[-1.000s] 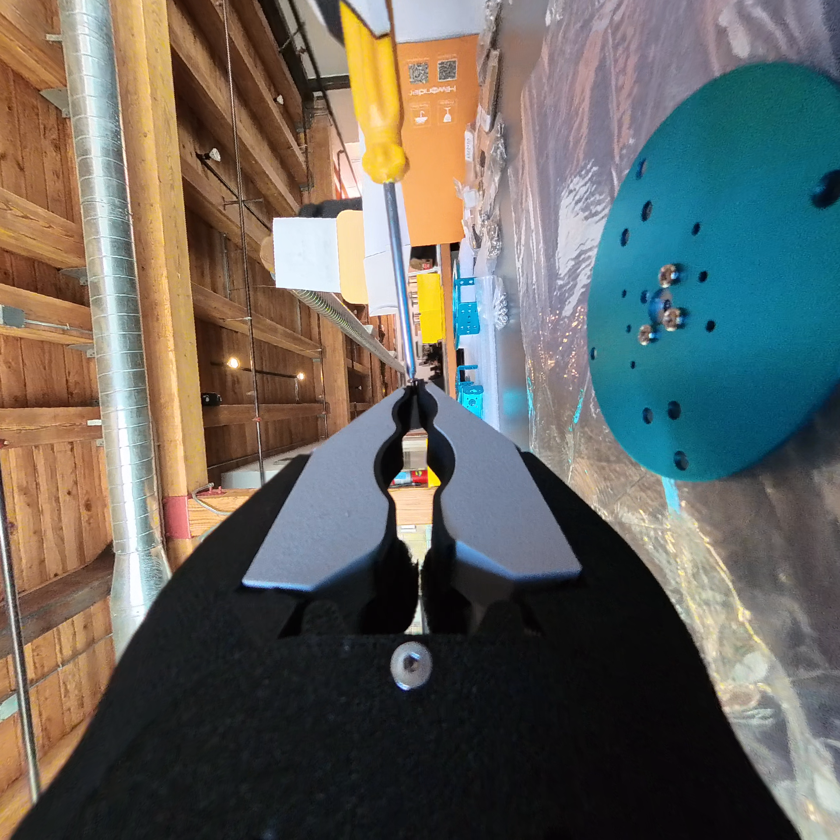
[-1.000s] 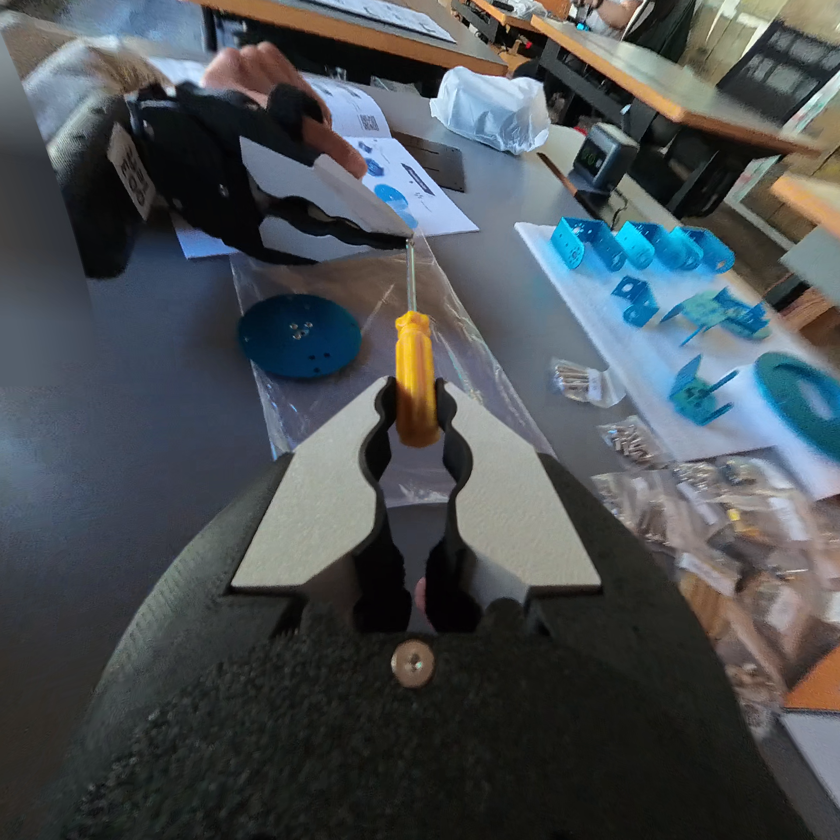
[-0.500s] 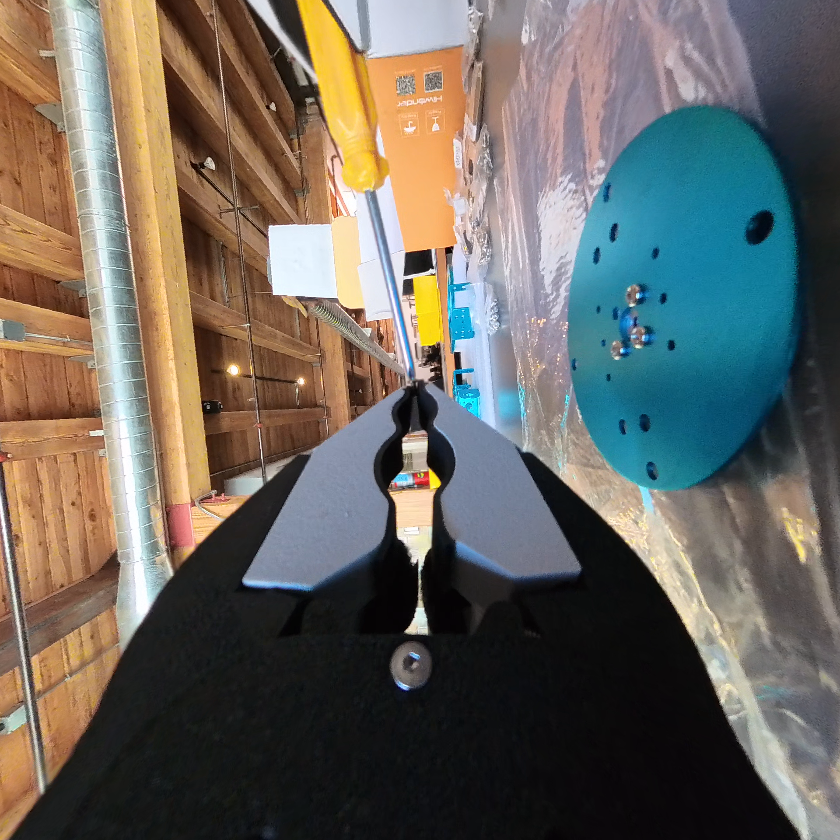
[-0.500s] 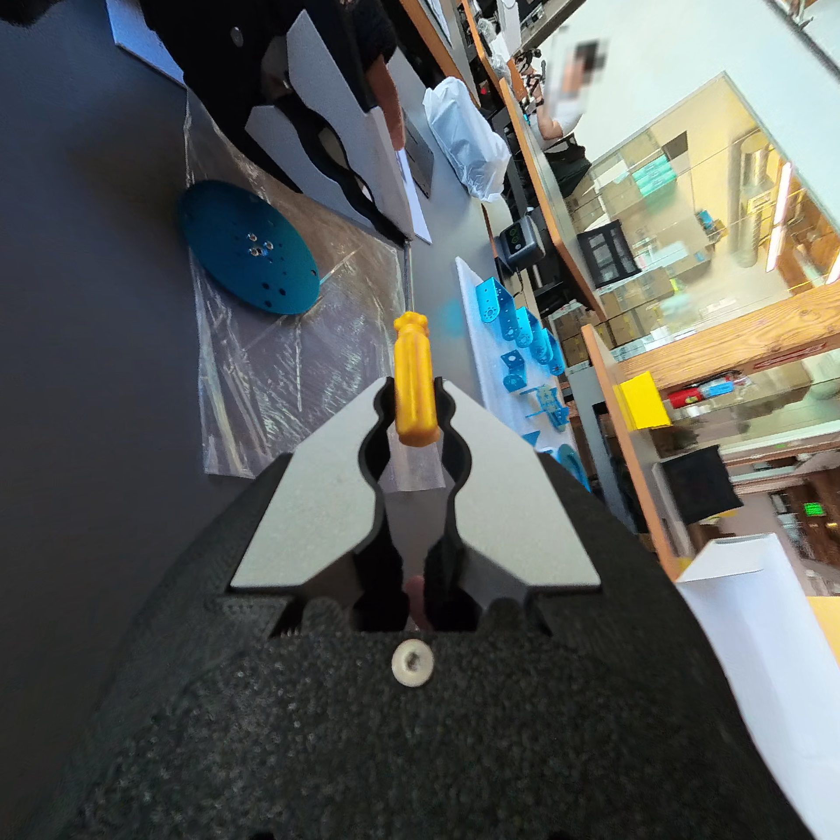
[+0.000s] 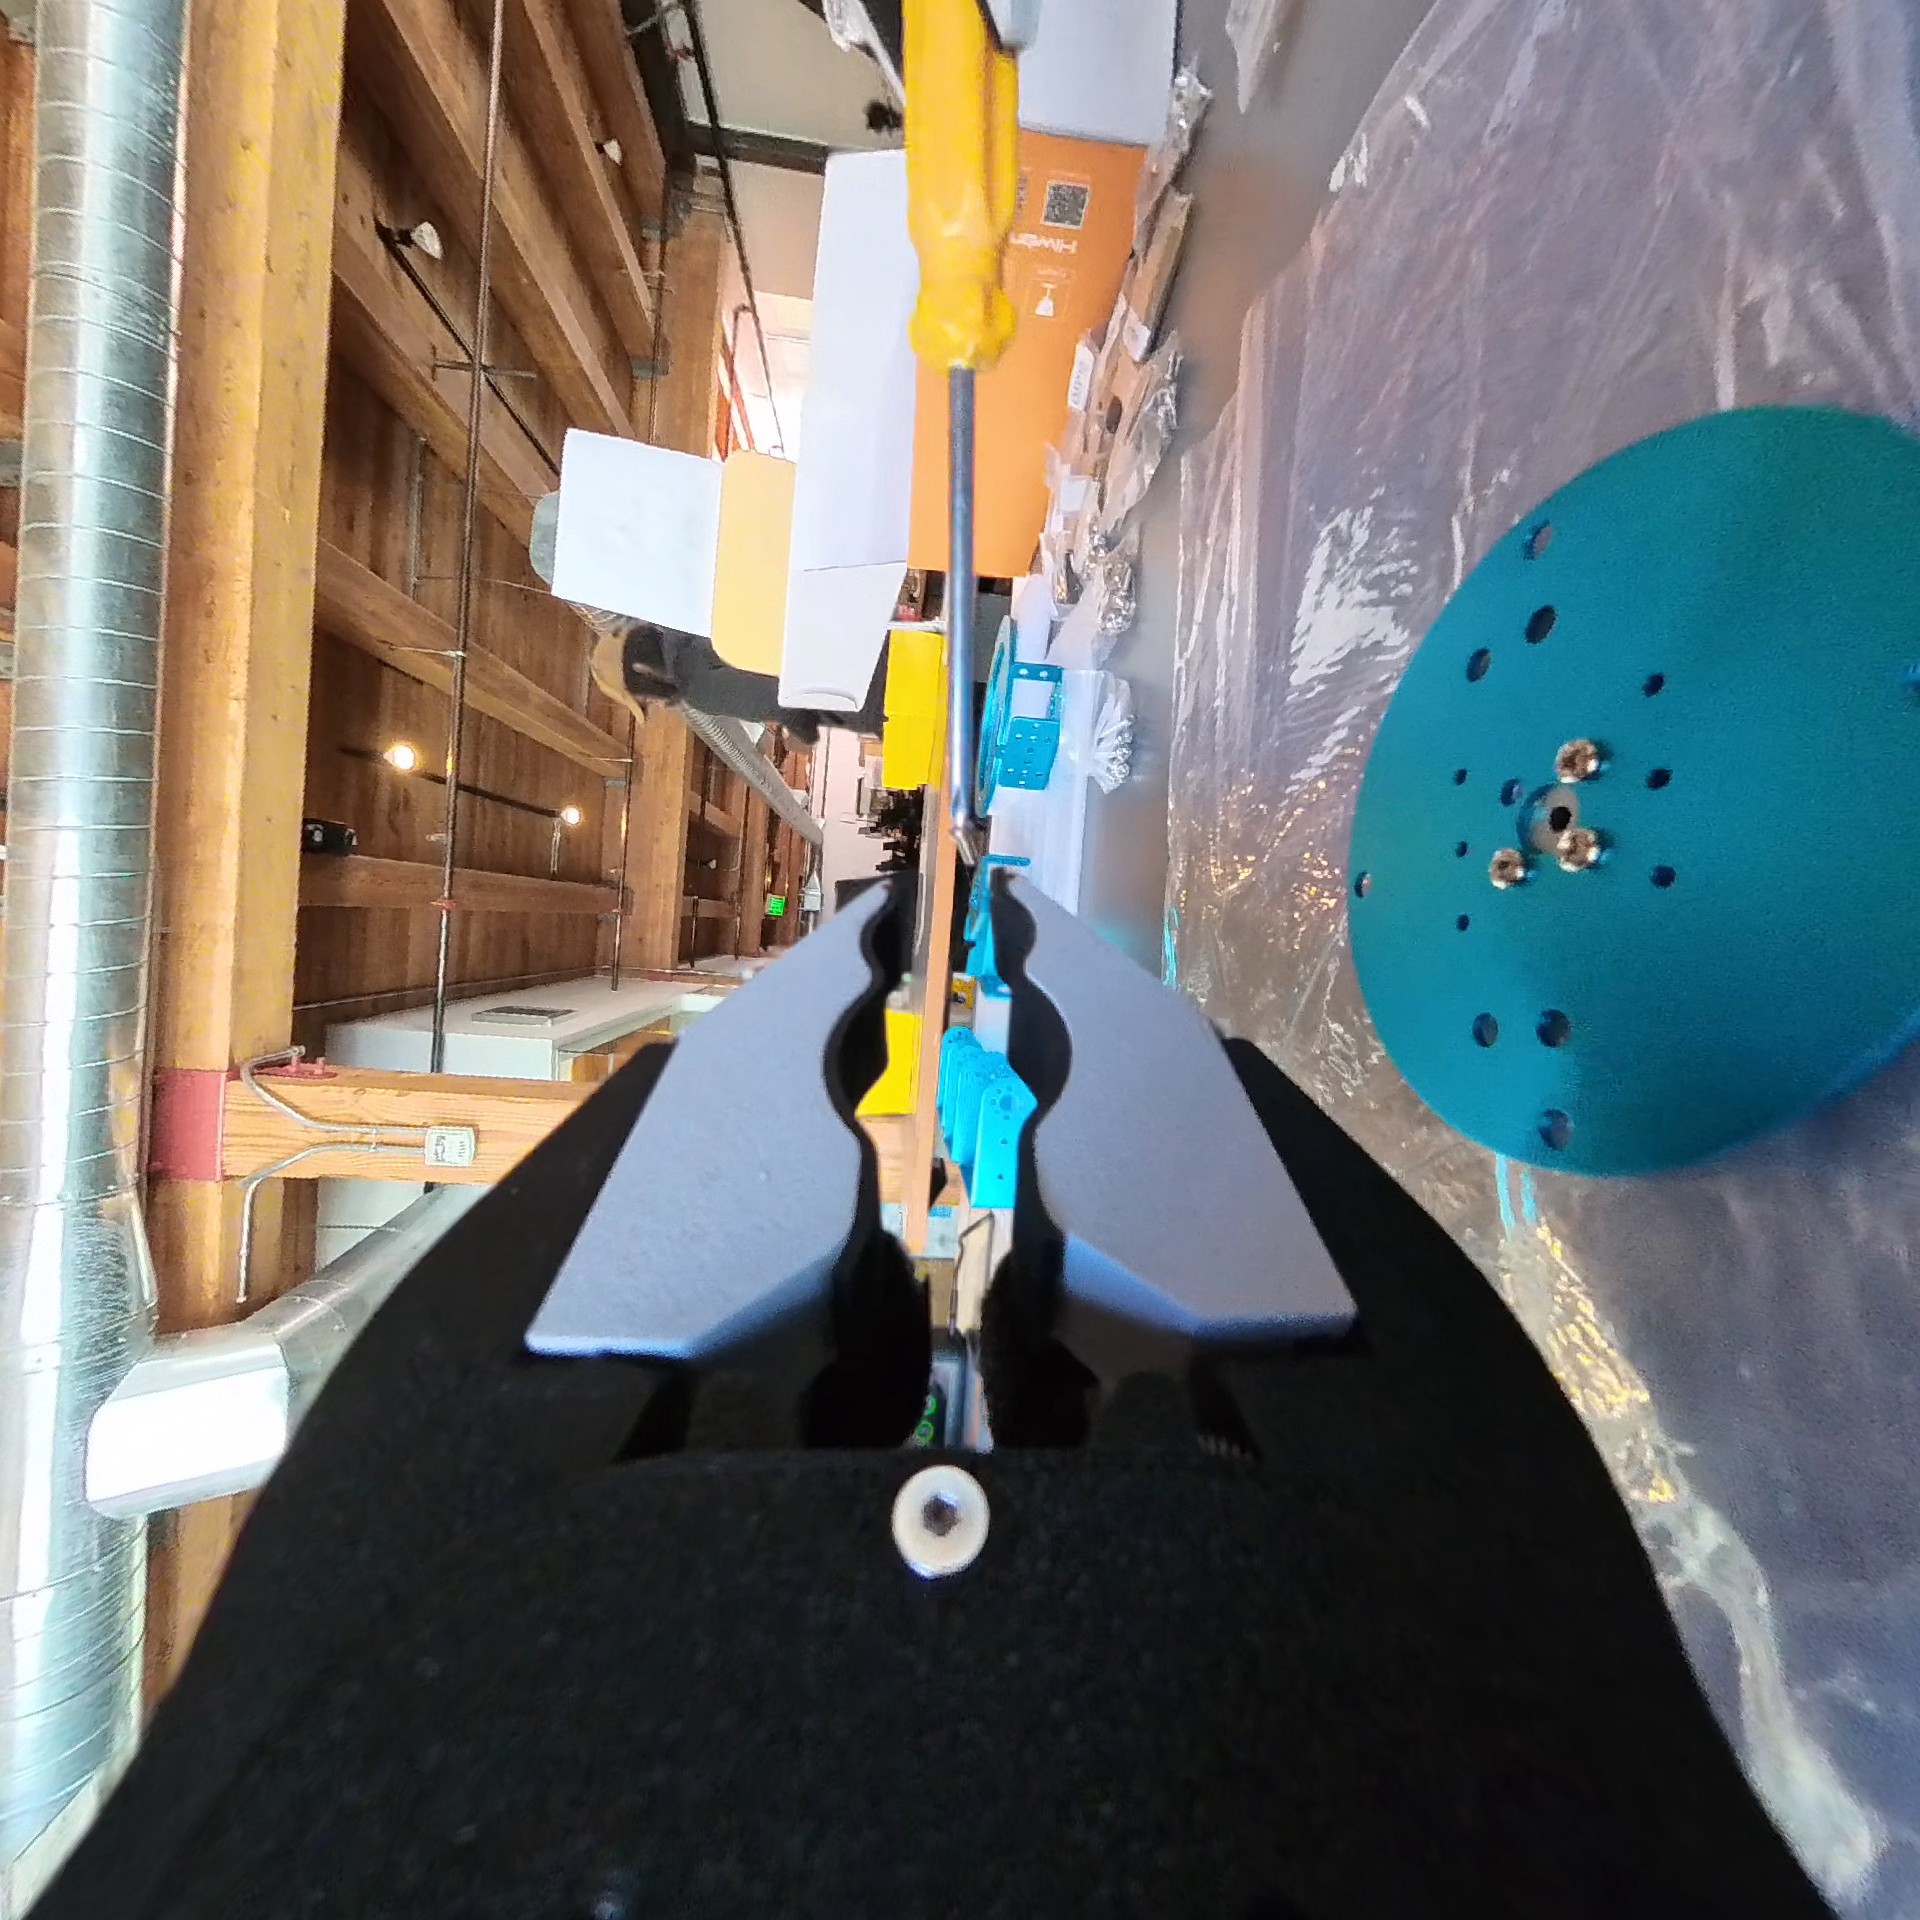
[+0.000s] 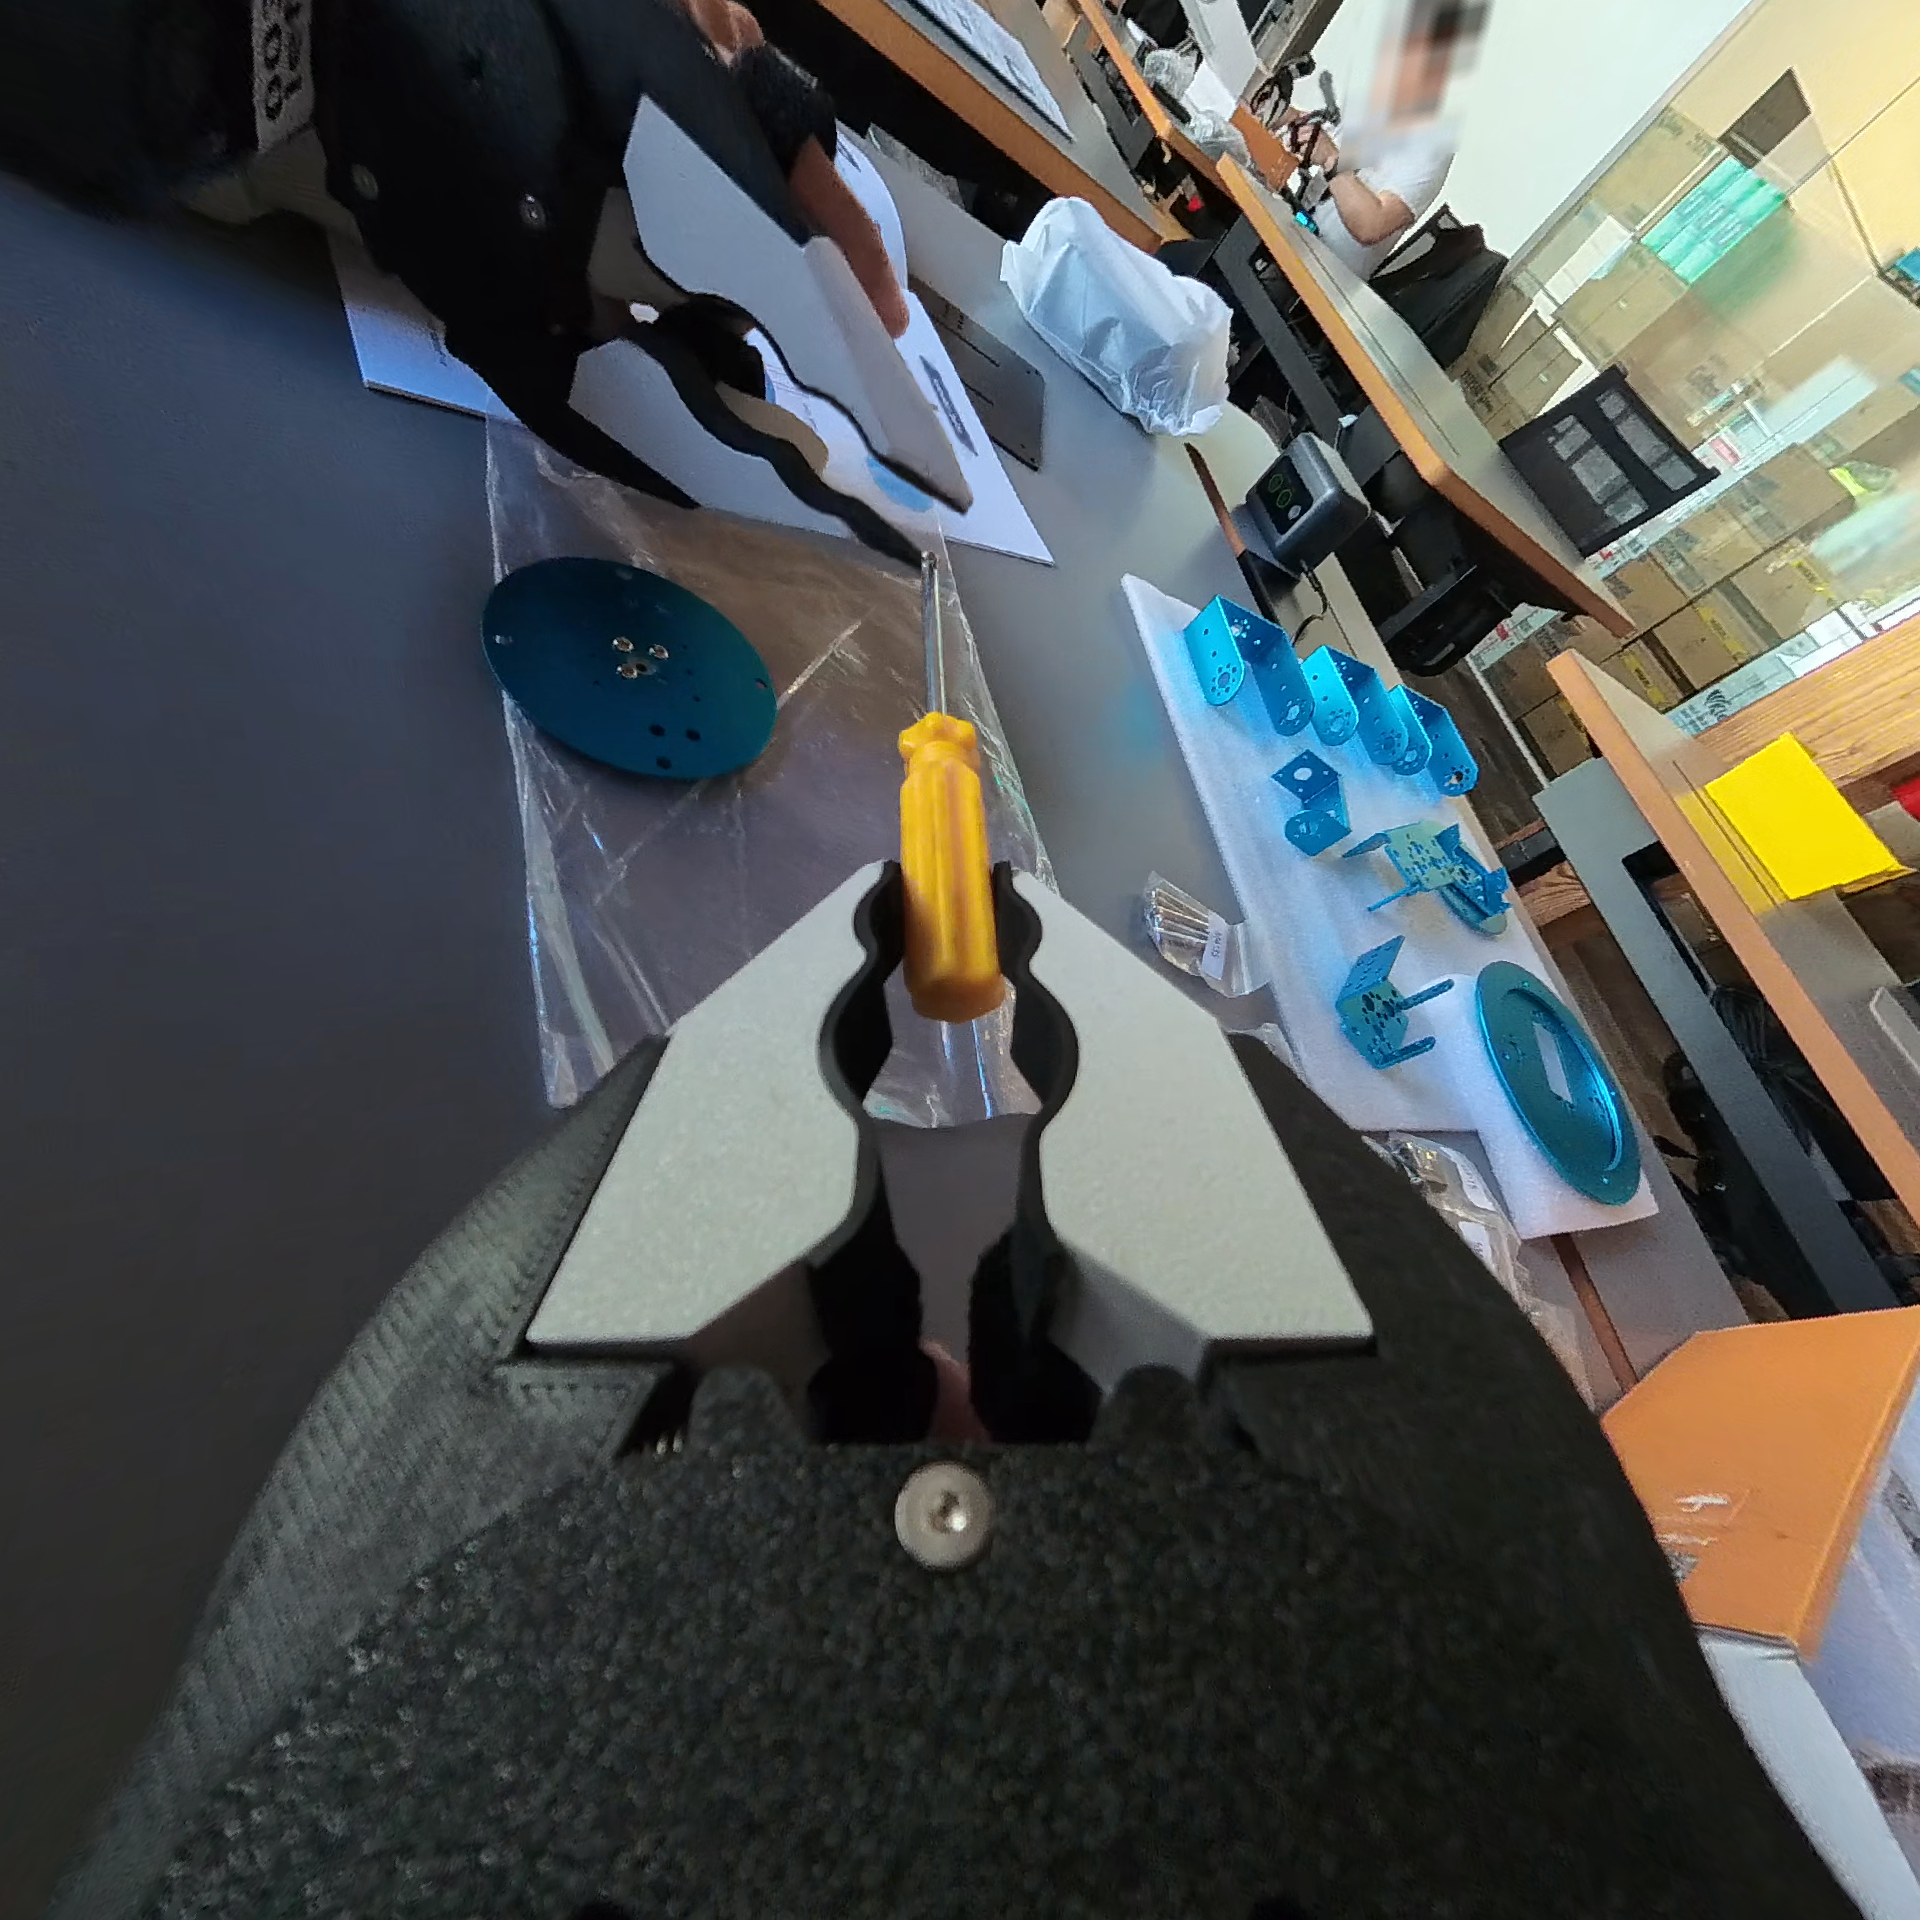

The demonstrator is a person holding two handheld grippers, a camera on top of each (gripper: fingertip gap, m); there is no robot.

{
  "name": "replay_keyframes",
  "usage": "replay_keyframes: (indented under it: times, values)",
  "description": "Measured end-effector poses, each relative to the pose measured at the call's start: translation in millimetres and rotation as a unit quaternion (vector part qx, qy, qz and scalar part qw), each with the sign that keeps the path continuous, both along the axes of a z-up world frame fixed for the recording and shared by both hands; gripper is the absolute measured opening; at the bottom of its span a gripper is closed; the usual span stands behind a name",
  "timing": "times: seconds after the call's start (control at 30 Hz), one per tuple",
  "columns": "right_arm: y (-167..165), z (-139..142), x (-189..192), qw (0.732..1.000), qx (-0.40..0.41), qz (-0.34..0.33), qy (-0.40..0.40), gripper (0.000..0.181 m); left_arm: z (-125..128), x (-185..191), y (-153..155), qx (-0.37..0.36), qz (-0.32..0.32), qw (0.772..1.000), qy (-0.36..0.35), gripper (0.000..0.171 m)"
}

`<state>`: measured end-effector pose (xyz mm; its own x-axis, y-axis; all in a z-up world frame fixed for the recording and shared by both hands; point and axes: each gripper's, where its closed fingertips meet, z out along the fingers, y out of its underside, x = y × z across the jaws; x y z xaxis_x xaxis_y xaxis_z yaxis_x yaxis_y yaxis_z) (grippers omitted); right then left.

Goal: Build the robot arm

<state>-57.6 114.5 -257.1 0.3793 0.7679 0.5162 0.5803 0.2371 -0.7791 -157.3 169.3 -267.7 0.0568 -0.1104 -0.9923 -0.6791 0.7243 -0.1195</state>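
Note:
A yellow-handled screwdriver [image 6: 940, 862] is held by its handle in my right gripper [image 6: 943, 883], which is shut on it above the table. Its metal shaft [image 6: 935, 634] points away toward my left gripper [image 6: 935, 530], farther off in the right wrist view. In the left wrist view my left gripper [image 5: 940, 888] is open, its jaws slightly apart, and the screwdriver's tip [image 5: 961, 826] hangs just ahead of the fingertips, free of them. A round blue metal disc [image 6: 623, 665] with holes and three screws lies on a clear plastic sheet [image 6: 675, 883]; it also shows in the left wrist view [image 5: 1662, 810].
A white foam pad [image 6: 1226, 790] to the right carries blue metal brackets [image 6: 1330, 686] and a blue ring [image 6: 1553, 1081]. Small bags of screws [image 6: 1184, 925] lie beside it. A printed sheet [image 6: 997, 520], a white plastic bag [image 6: 1122, 312] and an orange-topped box [image 6: 1766, 1455] are nearby. My right fingertips sit around 12 centimeters from my left ones. From the left gripper's tips to the round blue metal disc [image 6: 623, 665] is close to 9 centimeters. Seen from the left wrist view [image 5: 1581, 757] as well.
My left gripper has opened and let go of the screwdriver's tip, which it pinched before. My right gripper still holds the handle and has swung its view.

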Motion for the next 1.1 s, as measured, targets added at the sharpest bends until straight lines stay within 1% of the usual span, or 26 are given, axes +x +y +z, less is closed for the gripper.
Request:
replay_keyframes:
  times: [0.1, 0.23, 0.37, 0.43, 0.5, 0.6, 0.67, 0.77, 0.83, 0.9, 0.97, 1.03, 1.1]
  values:
    - [1, 2, 2, 1.0, -0.004, -0.002, 0.006, 0.016, -2, -3, 4, -0.001, 0.008, 1.0, 0.002, 0.015]
    - [0, 4, 3, 1.0, -0.008, -0.004, 0.012, 0.016, -5, -5, 10, -0.022, 0.016, 1.0, -0.001, 0.015]
    - [-1, 7, 2, 1.0, -0.017, -0.001, 0.026, 0.016, -8, -11, 20, -0.063, 0.034, 0.997, -0.011, 0.016]
    - [-2, 7, 2, 0.999, -0.025, 0.0, 0.032, 0.016, -6, -12, 20, -0.09, 0.03, 0.995, -0.027, 0.015]
    - [-2, 8, 2, 0.998, -0.037, 0.002, 0.043, 0.016, -3, -11, 16, -0.104, 0.022, 0.994, -0.039, 0.015]
    - [-2, 8, 3, 0.996, -0.064, 0.002, 0.061, 0.016, -2, -14, 21, -0.109, 0.033, 0.993, -0.044, 0.014]
    - [-3, 12, 4, 0.995, -0.082, 0.005, 0.056, 0.016, -1, -21, 29, -0.137, 0.047, 0.988, -0.057, 0.014]
    - [-7, 26, 2, 0.991, -0.125, 0.021, 0.041, 0.016, 12, -39, 47, -0.178, 0.079, 0.976, -0.101, 0.015]
    - [-10, 39, 1, 0.988, -0.153, 0.035, 0.01, 0.016, 20, -50, 58, -0.222, 0.094, 0.96, -0.141, 0.015]
    - [-16, 46, 1, 0.979, -0.19, 0.052, -0.052, 0.016, 17, -58, 67, -0.291, 0.107, 0.934, -0.178, 0.018]
    - [-20, 47, 2, 0.96, -0.232, 0.057, -0.145, 0.016, 9, -61, 72, -0.355, 0.113, 0.907, -0.198, 0.018]
    - [-20, 47, 2, 0.939, -0.252, 0.056, -0.228, 0.016, 4, -60, 75, -0.393, 0.108, 0.887, -0.218, 0.018]
    - [-18, 46, -5, 0.916, -0.272, 0.057, -0.291, 0.017, 0, -59, 78, -0.421, 0.106, 0.87, -0.233, 0.018]
